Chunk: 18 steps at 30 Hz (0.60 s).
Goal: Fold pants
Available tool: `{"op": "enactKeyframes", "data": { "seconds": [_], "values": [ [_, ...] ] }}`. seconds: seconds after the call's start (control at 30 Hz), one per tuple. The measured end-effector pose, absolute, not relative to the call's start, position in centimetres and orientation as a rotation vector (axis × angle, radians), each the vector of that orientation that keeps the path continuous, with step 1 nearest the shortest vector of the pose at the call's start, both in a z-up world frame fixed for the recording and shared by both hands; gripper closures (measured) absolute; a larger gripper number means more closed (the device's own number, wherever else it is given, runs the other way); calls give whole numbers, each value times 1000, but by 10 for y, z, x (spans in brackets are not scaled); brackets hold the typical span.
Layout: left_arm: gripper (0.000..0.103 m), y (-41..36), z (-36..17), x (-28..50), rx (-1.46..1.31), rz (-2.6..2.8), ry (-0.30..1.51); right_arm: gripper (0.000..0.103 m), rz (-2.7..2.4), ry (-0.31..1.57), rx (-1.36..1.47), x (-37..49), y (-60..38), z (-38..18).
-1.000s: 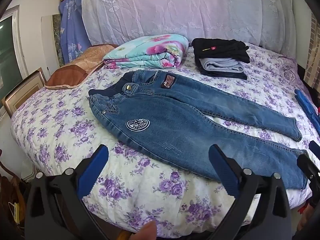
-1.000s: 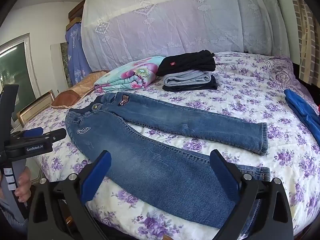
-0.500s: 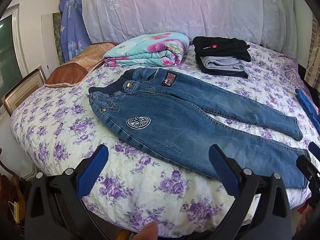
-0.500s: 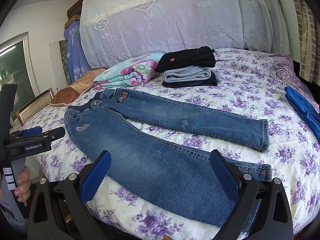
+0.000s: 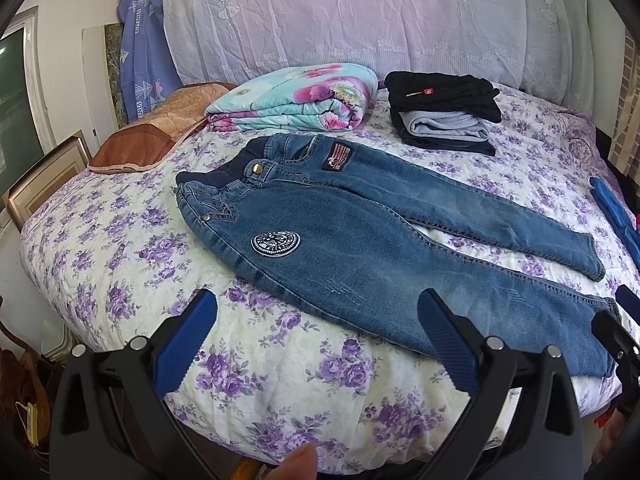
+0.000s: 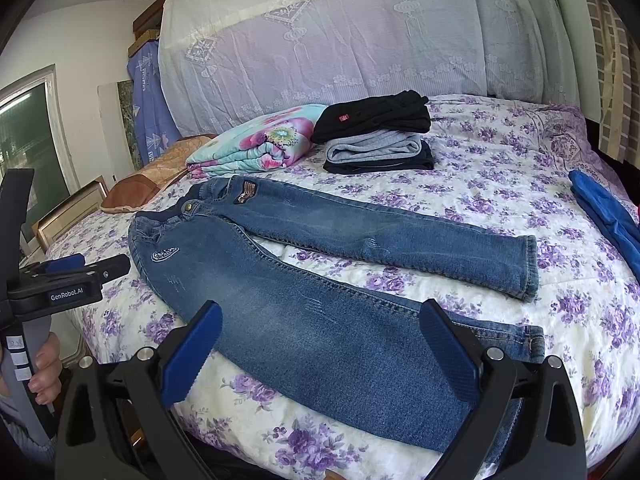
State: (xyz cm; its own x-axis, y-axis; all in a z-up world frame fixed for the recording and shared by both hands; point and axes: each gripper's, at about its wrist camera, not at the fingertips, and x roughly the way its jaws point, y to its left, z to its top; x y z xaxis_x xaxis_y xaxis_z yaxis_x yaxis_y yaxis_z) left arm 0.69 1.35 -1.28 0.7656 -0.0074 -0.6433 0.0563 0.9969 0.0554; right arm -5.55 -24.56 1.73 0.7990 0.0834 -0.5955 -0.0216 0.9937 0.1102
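Blue jeans [image 5: 360, 240] [image 6: 320, 312] lie flat on the flowered bedspread, waistband toward the left, both legs spread apart and running right. A round patch [image 5: 275, 242] marks the near leg's thigh. My left gripper [image 5: 316, 320] hovers open over the bed's near edge, just in front of the near leg's thigh. My right gripper [image 6: 320, 332] is open too, above the near leg's lower half, with nothing between its pads. The left gripper's body [image 6: 68, 280], held by a hand, shows at the left edge of the right wrist view.
A folded floral quilt [image 5: 296, 98] and a stack of folded dark and grey clothes [image 5: 444, 114] sit behind the jeans. A brown pillow [image 5: 160, 136] lies far left. A blue garment [image 6: 604, 216] lies at the right edge. A framed picture [image 5: 44, 176] leans beside the bed.
Both grippers have edged slightly forward and up, so the jeans sit a little lower in view. Neither gripper has touched the jeans; both stay open.
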Motion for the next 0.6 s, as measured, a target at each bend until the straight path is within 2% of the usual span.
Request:
{"op": "enactKeyframes", "data": {
  "seconds": [0.6],
  "values": [
    [5,8,-18,4,74,-35,707,4,52,651,112,-57,-246,13]
  ]
}}
